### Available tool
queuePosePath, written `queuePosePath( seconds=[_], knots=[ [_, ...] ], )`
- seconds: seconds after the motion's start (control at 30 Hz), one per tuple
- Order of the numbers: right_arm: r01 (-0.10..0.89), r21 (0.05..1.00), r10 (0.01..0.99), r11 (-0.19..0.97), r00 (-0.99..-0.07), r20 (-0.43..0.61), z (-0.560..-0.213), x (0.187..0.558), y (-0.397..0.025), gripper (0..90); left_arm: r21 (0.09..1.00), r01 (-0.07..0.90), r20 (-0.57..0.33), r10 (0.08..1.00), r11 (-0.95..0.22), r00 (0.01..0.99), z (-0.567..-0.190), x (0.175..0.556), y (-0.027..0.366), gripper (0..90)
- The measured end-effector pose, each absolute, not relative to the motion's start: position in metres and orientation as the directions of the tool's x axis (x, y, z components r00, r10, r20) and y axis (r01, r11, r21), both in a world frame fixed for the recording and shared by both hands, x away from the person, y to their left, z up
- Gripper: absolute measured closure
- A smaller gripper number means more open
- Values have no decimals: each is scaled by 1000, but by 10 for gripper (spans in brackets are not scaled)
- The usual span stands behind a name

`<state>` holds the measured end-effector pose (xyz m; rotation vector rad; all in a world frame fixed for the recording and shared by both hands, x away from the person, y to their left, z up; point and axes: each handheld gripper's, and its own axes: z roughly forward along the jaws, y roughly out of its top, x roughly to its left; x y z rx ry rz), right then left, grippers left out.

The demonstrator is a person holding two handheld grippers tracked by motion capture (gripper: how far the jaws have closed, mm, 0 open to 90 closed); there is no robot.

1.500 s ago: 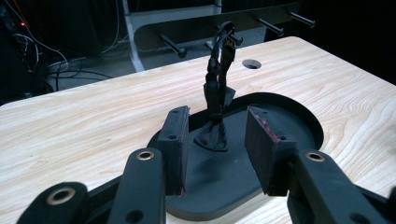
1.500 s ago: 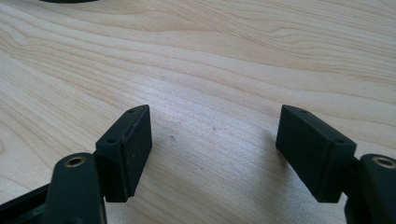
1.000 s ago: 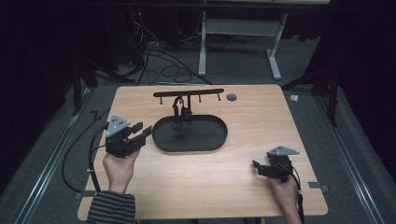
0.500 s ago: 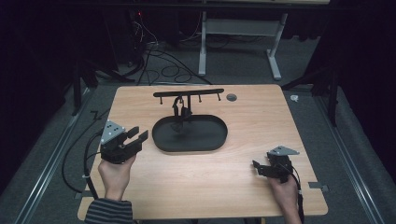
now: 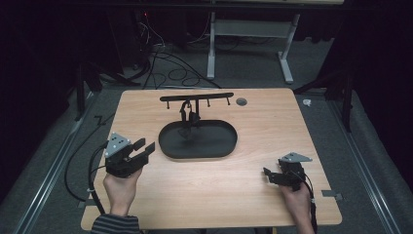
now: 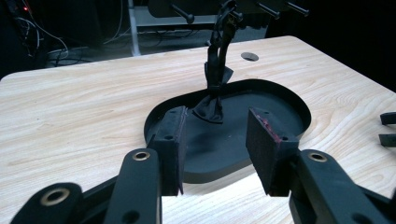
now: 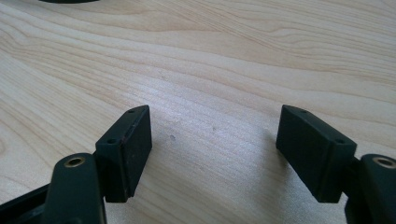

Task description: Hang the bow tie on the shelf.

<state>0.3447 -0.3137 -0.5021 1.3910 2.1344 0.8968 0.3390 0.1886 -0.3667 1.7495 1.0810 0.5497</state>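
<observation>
A light wooden table (image 5: 234, 195) with rounded corners carries the things. A black oval tray (image 5: 214, 146) lies flat near its middle, toward the far side. Just behind the tray stands a black rack (image 5: 197, 97) with a crossbar of short pegs, and a dark strap (image 5: 186, 113) hangs from it down into the tray. A small round hole (image 5: 241, 101) sits in the tabletop near the far edge, right of the rack.

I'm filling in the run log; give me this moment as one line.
left gripper: open, empty, facing black oval tray | right gripper: open, empty, over wooden table | black strap: hanging from black peg rack into tray
</observation>
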Motion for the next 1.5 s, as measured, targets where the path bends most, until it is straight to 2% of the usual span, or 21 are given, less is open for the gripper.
queuePosePath(
  seconds=[0.67, 1.5],
  knots=[
    [634, 719, 917, 284, -399, -10, -502, 345, -313, 280, 894, 424, -101, 855, -147, 510, -378, 326, 189, 561],
    [634, 719, 917, 284, -398, -11, -502, 345, -313, 281, 880, 459, -138, 857, -124, 496, -402, 318, 192, 550]
  ],
)
